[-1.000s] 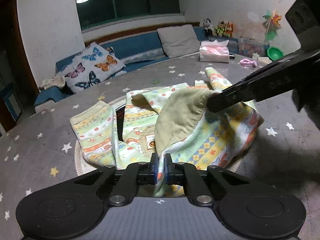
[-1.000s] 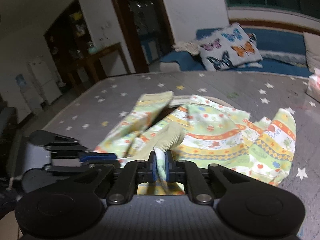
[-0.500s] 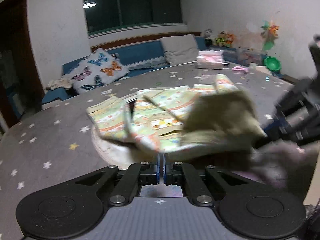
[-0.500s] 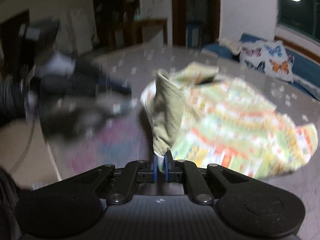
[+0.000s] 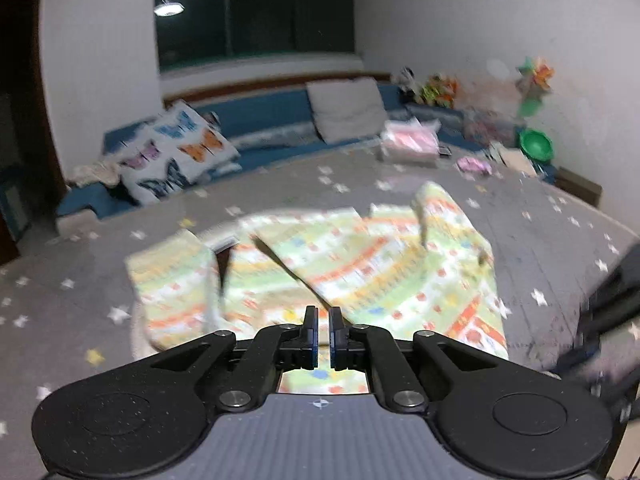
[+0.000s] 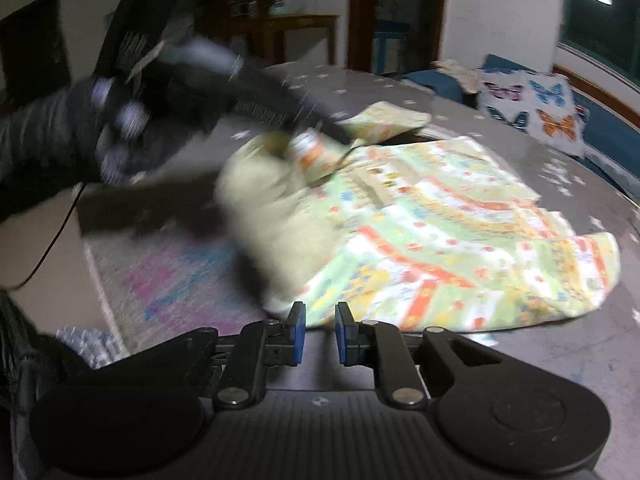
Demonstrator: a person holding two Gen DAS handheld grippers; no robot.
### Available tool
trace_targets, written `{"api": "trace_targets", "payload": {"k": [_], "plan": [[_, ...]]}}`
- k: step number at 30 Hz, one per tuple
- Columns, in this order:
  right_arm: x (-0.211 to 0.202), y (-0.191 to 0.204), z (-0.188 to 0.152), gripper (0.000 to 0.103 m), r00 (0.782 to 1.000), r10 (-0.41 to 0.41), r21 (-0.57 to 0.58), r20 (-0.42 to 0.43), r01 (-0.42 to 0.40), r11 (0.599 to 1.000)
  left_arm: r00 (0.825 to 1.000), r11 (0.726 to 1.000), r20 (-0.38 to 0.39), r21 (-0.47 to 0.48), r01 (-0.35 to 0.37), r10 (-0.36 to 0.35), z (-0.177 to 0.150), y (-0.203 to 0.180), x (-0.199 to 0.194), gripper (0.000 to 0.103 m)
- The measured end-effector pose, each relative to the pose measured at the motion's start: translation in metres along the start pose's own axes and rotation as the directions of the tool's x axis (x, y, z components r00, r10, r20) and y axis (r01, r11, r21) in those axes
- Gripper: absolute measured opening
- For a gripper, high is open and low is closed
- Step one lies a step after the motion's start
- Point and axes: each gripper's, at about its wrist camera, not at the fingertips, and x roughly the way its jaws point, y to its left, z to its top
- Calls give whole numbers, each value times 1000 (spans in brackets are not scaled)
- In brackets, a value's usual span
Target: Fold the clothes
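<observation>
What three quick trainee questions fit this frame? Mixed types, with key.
1. True or false: the right gripper is clamped on the patterned garment.
2. Multiple choice: what rests on the blue bench beyond the star-print table? A) butterfly pillow B) laptop C) kettle
3. Short answer: which gripper is pinching the garment's edge?

Key
1. False: its jaws stand apart with nothing between them, and the garment lies just ahead.
2. A.
3. The left gripper. Its jaws are nearly closed on the cloth, and a taut crease runs up to them.
</observation>
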Motion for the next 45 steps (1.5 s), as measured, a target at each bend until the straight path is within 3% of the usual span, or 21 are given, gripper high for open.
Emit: {"api": "trace_targets", "payload": {"k": [4,6,9,17,28,32,34,39,45], "plan": [[-3,-27,17,19,998,-59,84,37,56,995,998,999,-55,21,37,-35,-23,-10,4,7],[3,-41,29,26,994,-96,119,47,90,989,996,999,-77,23,41,-39,-33,-12,4,7],[22,-59,48,28,989,-136,174,52,125,977,994,999,-93,6,51,-51,-46,-13,1,7],[94,-91,98,40,985,-168,259,48,150,954,994,996,-75,15,84,-83,-55,-23,-8,7],[170,-111,120,40,975,-223,319,-11,215,923,991,993,-64,-23,116,-118,-57,-16,-7,7],[179,-106,121,27,960,-280,270,-25,276,922,991,993,-63,-27,117,-118,-58,-16,-8,8],[176,-106,121,5,953,-299,274,-38,298,914,991,993,-62,-29,117,-119,-58,-16,-8,8],[143,-115,113,2,939,-344,314,-8,329,891,992,994,-63,-30,106,-107,-59,-16,-8,8],[73,-127,96,2,910,-411,367,59,363,856,995,997,-67,-15,79,-80,-58,-22,-8,10]]}}
